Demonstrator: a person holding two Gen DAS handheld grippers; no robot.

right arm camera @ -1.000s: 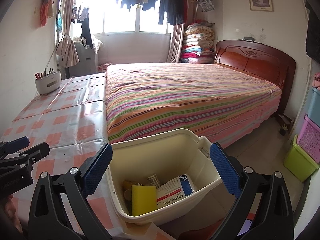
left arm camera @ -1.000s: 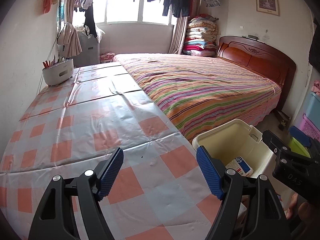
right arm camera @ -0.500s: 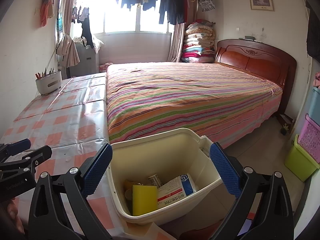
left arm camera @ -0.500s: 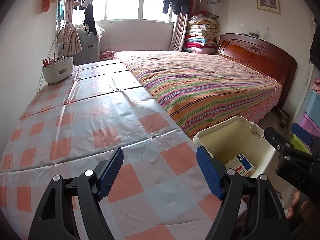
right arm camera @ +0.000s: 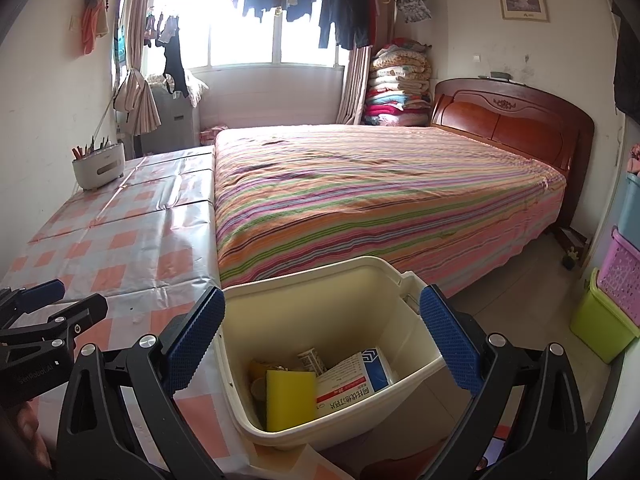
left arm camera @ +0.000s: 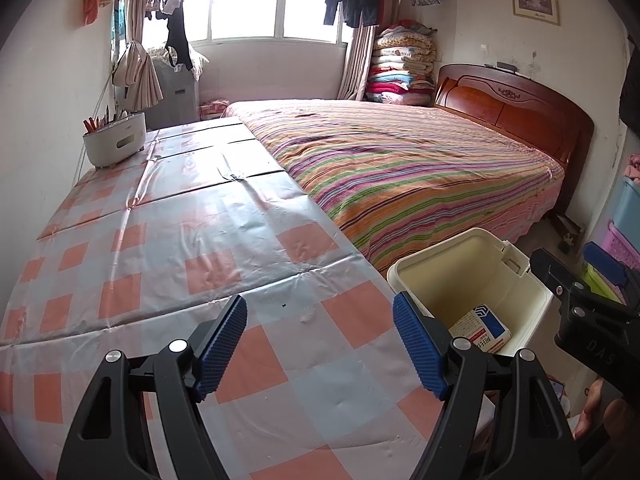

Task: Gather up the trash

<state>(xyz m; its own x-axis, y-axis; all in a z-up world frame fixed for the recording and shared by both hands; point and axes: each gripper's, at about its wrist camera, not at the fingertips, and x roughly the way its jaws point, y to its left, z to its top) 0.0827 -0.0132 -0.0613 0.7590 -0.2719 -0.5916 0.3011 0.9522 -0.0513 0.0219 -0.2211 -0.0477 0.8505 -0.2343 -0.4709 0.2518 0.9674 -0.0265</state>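
Left gripper [left arm camera: 320, 344]: jaws apart, empty, over the checked tablecloth [left arm camera: 168, 248].
Right gripper [right arm camera: 322, 340]: jaws wide, nothing held — above the cream bin [right arm camera: 316, 280].
Trash: medicine box [right arm camera: 354, 380] and yellow sponge [right arm camera: 288, 398] lie inside the bin.
Beyond: striped bed [right arm camera: 380, 192] — pen holder [left arm camera: 114, 144] at the table's far end.

Both views forward-down, sharing bin [left arm camera: 460, 268], bed [right arm camera: 380, 184]
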